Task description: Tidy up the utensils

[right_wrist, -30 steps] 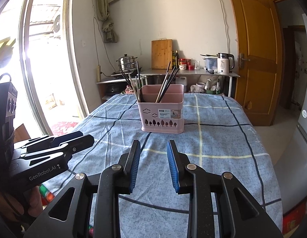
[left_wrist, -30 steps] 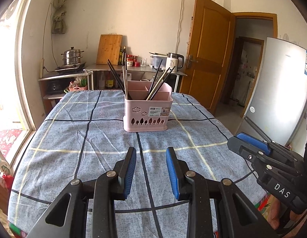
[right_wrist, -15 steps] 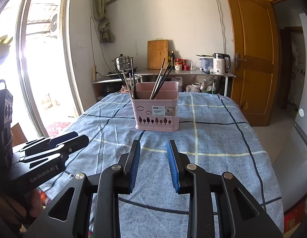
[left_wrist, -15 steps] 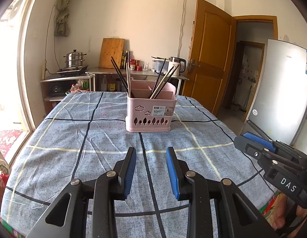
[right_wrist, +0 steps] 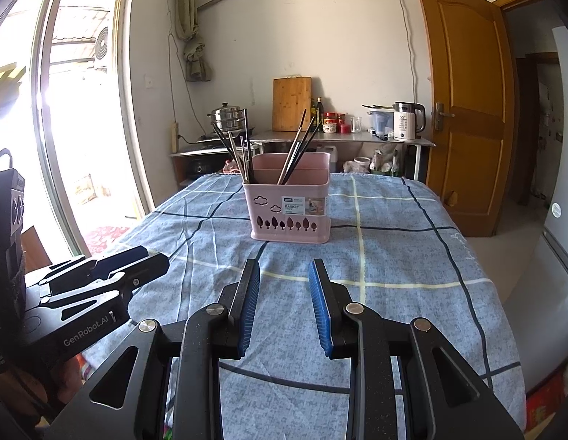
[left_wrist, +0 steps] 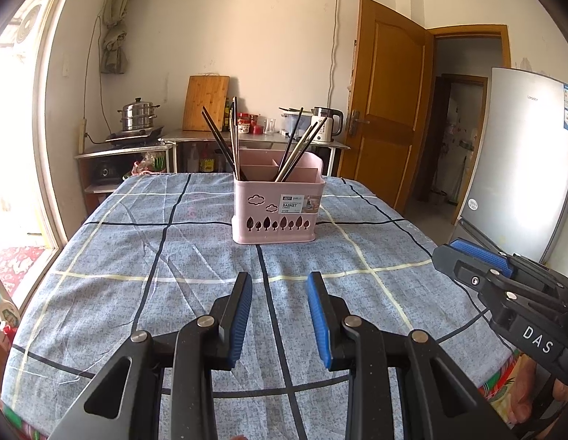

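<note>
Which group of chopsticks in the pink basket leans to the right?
The right group, in the pink basket, leans right; the left group leans left.

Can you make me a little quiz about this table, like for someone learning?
1. True or false: the pink basket stands upright on the blue checked tablecloth.
2. What sticks out of the basket's top? A) chopsticks B) flowers C) pencils
3. Fill in: the left gripper and right gripper hold ____ between their jaws.

Key: 1 true. 2 A, the chopsticks. 3 nothing; both sets of jaws stand apart over the cloth.
</note>
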A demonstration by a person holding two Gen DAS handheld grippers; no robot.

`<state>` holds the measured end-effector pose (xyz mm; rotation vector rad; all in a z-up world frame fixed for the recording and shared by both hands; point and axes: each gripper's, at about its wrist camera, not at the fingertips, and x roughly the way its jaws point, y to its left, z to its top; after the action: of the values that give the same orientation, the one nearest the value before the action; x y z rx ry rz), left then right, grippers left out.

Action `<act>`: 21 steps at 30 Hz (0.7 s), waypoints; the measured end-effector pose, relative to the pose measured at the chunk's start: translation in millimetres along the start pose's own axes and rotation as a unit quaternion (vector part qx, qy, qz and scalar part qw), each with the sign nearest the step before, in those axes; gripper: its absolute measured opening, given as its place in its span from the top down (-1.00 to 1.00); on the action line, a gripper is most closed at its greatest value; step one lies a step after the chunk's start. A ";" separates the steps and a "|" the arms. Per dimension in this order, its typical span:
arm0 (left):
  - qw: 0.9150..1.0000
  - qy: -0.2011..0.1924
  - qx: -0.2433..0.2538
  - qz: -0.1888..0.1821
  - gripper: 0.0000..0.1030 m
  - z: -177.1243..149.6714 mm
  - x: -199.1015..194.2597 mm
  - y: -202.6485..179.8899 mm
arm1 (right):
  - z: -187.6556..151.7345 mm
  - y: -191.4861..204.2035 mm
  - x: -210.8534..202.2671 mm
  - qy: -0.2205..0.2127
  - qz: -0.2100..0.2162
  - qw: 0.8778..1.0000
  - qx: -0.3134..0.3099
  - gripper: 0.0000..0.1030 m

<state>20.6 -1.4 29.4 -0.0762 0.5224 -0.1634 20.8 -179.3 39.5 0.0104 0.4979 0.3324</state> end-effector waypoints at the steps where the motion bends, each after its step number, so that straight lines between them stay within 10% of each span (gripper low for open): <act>1: 1.000 0.000 0.000 0.001 0.40 0.2 0.2 -0.1 | -0.2 0.0 -0.2 0.000 0.000 1.000 0.000 0.44; 21: 1.000 -0.001 0.014 -0.003 0.40 0.1 -0.4 -4.4 | 1.7 0.2 -0.3 -0.002 0.001 1.000 0.002 0.44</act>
<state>19.8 -5.6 30.2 -0.0501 0.5170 -0.1761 21.3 -179.1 41.1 0.0157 0.4941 0.3324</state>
